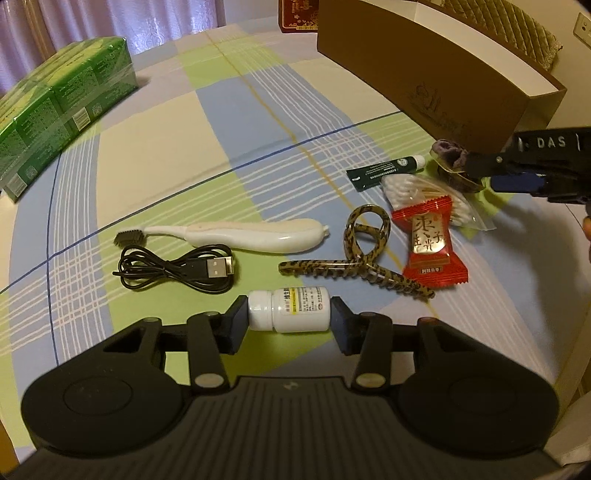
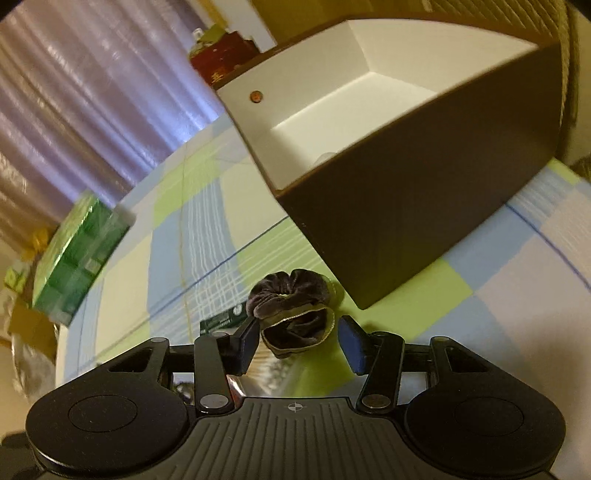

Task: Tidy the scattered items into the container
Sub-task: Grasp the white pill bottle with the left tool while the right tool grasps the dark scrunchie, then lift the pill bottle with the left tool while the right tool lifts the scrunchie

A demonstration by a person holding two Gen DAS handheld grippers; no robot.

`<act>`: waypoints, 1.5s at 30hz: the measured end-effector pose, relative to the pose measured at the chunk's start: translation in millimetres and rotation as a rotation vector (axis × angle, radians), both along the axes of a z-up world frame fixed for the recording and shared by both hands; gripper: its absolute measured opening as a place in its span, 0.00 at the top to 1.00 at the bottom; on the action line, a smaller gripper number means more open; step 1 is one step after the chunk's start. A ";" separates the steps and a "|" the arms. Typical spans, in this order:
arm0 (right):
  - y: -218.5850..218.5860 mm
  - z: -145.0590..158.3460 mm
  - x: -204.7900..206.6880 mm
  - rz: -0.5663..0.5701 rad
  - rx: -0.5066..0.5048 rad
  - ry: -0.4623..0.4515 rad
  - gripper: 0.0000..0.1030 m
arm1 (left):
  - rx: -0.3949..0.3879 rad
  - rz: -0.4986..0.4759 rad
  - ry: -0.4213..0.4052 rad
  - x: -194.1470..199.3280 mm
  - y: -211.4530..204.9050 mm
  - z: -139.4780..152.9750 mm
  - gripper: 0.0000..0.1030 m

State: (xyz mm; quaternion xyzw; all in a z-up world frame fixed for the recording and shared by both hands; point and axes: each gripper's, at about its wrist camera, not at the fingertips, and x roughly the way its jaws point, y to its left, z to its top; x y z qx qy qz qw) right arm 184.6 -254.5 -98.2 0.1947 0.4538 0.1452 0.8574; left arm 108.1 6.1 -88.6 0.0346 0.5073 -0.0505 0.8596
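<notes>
Left gripper pinched pill bottle endwise, right gripper gaped round scrunchie; we judged bottle might slip.

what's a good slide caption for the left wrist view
Left gripper closes around a white pill bottle among scattered items.

A big green pack wrapped in shiny plastic sits near the far left edge of the table. The table has a cloth with blue, green and cream squares. Purple curtains hang behind it. A red box stands at the far edge.
</notes>
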 end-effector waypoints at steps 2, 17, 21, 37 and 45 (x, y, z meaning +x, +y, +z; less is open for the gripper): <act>0.5 -4.1 2.1 0.000 0.010 -0.006 0.47 | 0.001 0.000 0.006 0.7 -0.7 -1.4 0.60; -17.3 22.9 -20.2 0.232 -0.004 -0.065 0.96 | 0.002 -0.006 -0.006 -4.3 -6.5 6.4 0.60; -23.4 33.5 -28.5 0.293 -0.038 -0.056 0.96 | 0.000 -0.020 -0.019 -8.4 -10.6 12.0 0.60; -25.3 19.3 -5.1 0.055 0.173 -0.008 0.18 | 0.009 0.017 -0.016 -17.7 -10.3 12.3 0.60; -21.2 7.3 9.7 0.038 0.158 0.036 0.29 | 0.023 0.046 -0.008 -12.2 0.6 9.8 0.60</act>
